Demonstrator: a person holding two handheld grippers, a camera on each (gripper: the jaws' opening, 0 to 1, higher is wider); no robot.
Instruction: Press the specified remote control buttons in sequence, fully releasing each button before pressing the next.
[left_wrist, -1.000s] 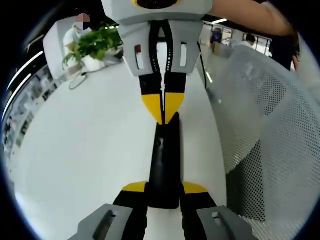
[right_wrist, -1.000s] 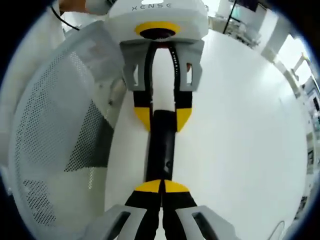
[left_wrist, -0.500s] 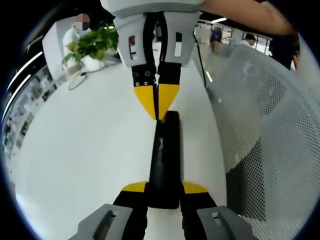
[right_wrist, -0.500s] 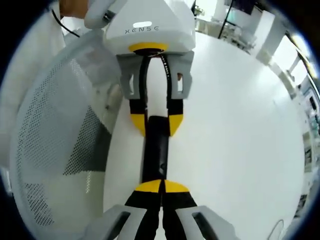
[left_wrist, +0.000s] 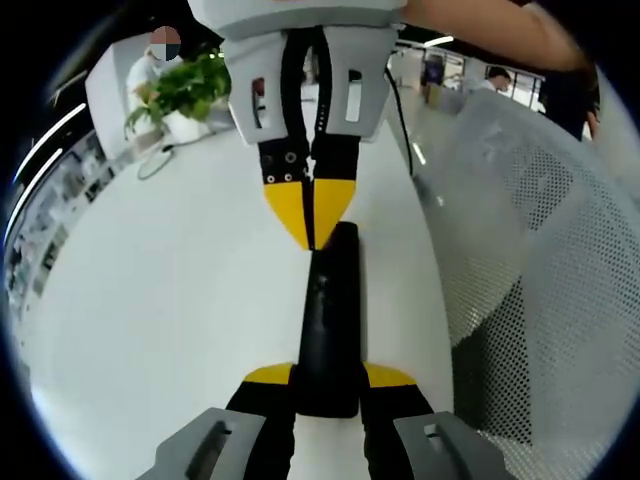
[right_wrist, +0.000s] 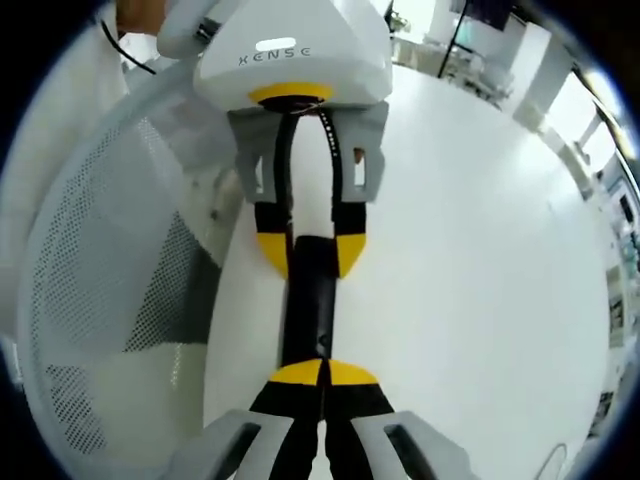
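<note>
Remote lies flat on the white table, a long black bar running straight away from the left gripper; that gripper's 2 yellow-tipped jaws stand one on each side of its near end, closed against it, so the remote is clamped between them; to the left of the remote the table is bare white, with a potted plant and a loop of cable at its far edge; at the remote's far end the right gripper comes down from above, its 2 yellow tips pressed together into 1 point that touches the remote's top face, with nothing between them; to the right stands a white mesh chair back, just beside the table edge.

In the right gripper view the chair back is on the left; the remote runs up the middle between the 2 grippers; the right gripper has its yellow tips shut tight together, resting on the remote's near end; the left gripper grips the far end between its jaws; the table spreads bare to the right.
</note>
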